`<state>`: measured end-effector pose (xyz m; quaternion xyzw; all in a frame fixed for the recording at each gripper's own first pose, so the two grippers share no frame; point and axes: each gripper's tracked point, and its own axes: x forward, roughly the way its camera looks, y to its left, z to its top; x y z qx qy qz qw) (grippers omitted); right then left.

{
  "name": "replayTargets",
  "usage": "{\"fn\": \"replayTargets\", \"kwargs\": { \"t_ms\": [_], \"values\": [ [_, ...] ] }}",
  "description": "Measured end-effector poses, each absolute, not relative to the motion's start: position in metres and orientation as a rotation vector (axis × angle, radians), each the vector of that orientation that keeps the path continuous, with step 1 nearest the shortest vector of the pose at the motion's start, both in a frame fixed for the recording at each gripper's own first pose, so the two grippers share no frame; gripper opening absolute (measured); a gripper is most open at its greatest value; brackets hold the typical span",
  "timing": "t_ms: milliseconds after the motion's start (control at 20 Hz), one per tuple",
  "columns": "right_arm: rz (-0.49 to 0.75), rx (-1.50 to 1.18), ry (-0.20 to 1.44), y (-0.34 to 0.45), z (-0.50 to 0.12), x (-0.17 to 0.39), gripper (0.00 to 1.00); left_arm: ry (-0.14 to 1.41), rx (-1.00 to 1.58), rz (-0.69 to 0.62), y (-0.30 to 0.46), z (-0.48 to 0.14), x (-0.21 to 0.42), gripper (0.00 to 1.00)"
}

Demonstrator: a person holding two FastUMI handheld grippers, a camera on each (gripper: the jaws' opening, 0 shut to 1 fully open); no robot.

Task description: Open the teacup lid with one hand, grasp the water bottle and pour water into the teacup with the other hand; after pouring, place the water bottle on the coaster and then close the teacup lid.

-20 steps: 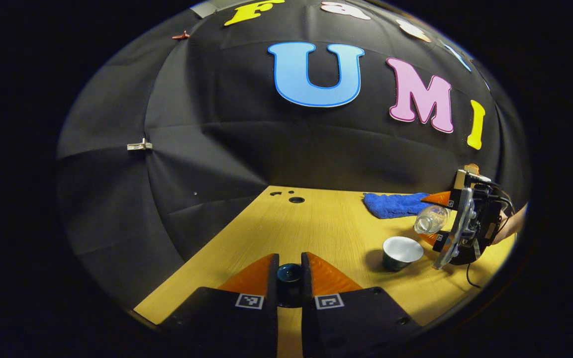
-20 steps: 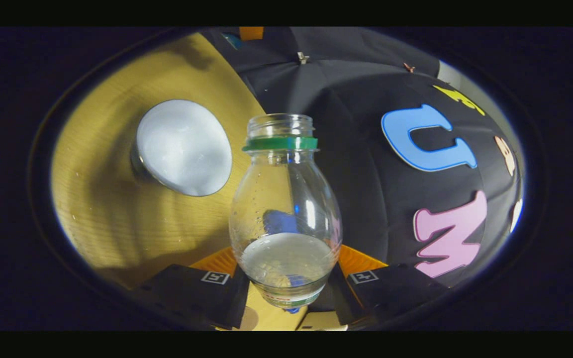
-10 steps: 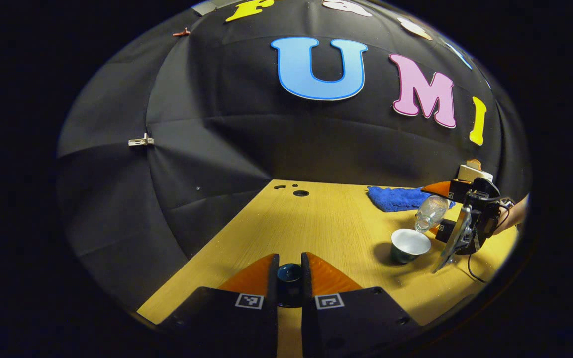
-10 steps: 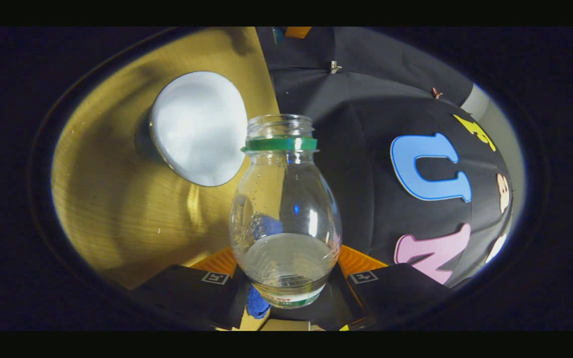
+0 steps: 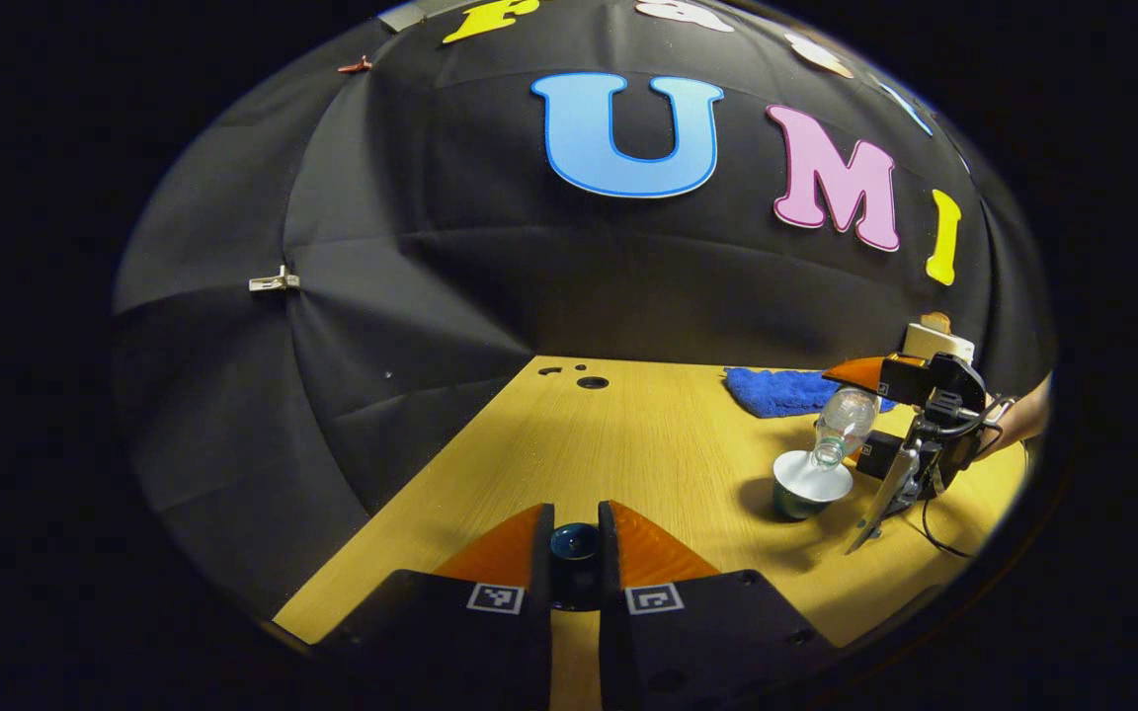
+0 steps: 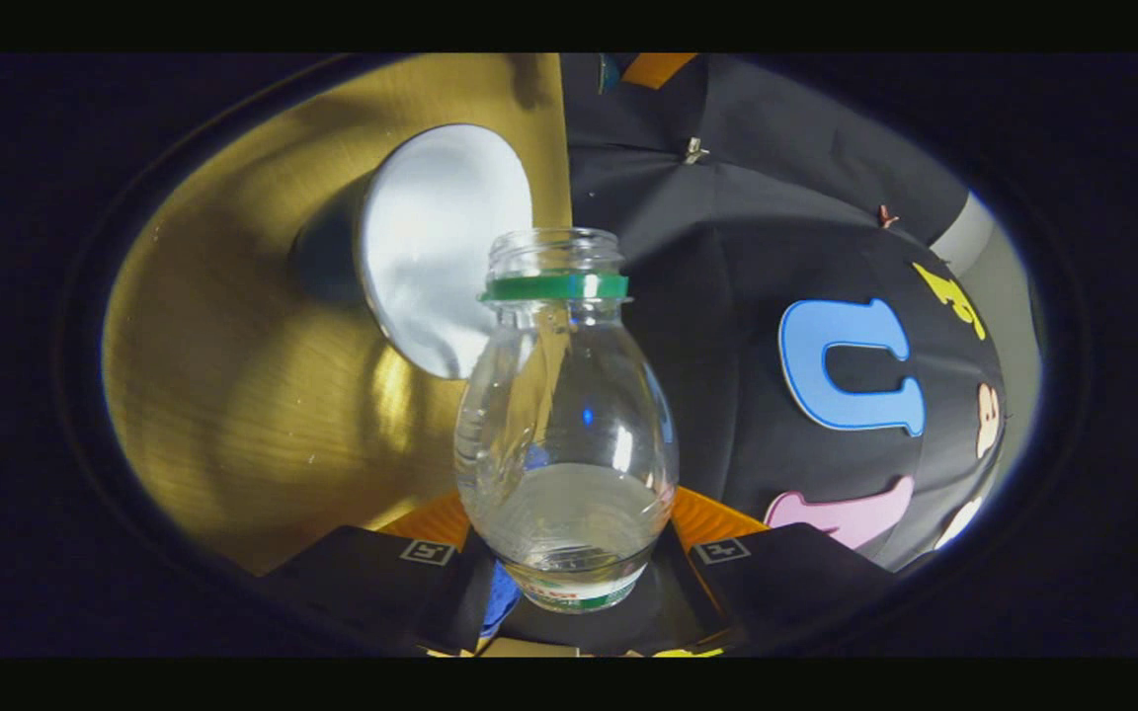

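While the left gripper pinches the lid, the right gripper clasps the light, slippery bottle low, tilted over the cup.

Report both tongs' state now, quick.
Left tongs: shut on the teacup lid.
Right tongs: shut on the water bottle, tipped with its mouth at the teacup.

- The table lies open on the left and middle.
- On the right, the cup, tilted bottle and blue cloth crowd together.
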<state>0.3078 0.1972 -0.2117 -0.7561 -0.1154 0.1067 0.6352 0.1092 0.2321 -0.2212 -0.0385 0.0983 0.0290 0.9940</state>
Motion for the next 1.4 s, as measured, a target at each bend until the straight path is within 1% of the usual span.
{"fn": "replayTargets", "kwargs": {
  "t_ms": [400,450,500,700,750,800,950,1200,1400],
  "values": [
    [0.233,-1.799,-0.325,0.201,-0.202,0.311,0.72,0.197,-0.074,0.048,0.229,-0.222,0.109,0.23],
    [0.230,-1.808,-0.328,0.200,-0.202,0.312,0.67,0.198,-0.072,0.049,0.230,-0.222,0.109,0.23],
    [0.228,-1.816,-0.333,0.201,-0.203,0.312,0.72,0.198,-0.071,0.050,0.230,-0.222,0.108,0.23],
    [0.233,-1.852,-0.359,0.199,-0.201,0.312,0.72,0.202,-0.074,0.048,0.229,-0.225,0.108,0.23],
    [0.233,-1.865,-0.372,0.200,-0.201,0.311,0.72,0.204,-0.075,0.047,0.228,-0.225,0.108,0.27],
    [0.232,-1.876,-0.381,0.201,-0.202,0.311,0.72,0.203,-0.076,0.045,0.227,-0.225,0.107,0.23],
    [0.230,-1.903,-0.417,0.203,-0.202,0.309,0.72,0.199,-0.073,0.040,0.226,-0.224,0.109,0.23],
    [0.232,-1.972,-0.522,0.208,-0.202,0.304,0.72,0.195,-0.066,0.040,0.226,-0.223,0.108,0.23],
    [0.236,-1.987,-0.528,0.205,-0.202,0.307,0.72,0.197,-0.073,0.044,0.227,-0.224,0.105,0.23]
  ]
}}
